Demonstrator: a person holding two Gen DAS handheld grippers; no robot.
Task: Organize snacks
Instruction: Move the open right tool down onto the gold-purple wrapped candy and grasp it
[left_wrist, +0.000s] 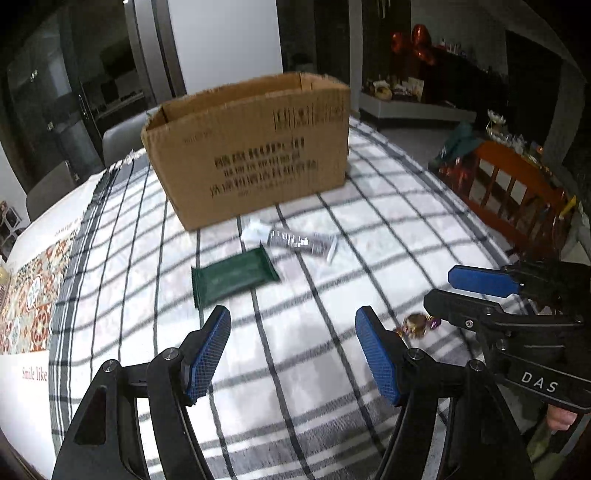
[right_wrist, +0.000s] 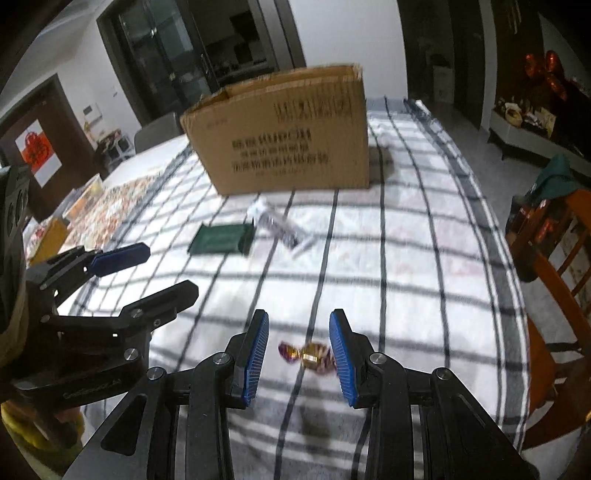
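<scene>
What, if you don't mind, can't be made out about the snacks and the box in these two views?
- Cardboard box contents: hidden by its front wall in both views.
- Box print: motion-blurred, unreadable.
- Silver packet label: blurred, too small.
- Wrapped candy: partly behind the right gripper in the left view.

Cardboard box (left_wrist: 251, 155): inside hidden behind its front wall; printed text smeared, unreadable.
Green packet (left_wrist: 232, 278): label blurred.
Silver sachet (left_wrist: 301, 242): print illegible through motion blur.
Wrapped candy (left_wrist: 415, 325): partly hidden behind the right gripper (left_wrist: 443, 291) in the left view.
Table (right_wrist: 424, 258): near edge cut off.
</scene>
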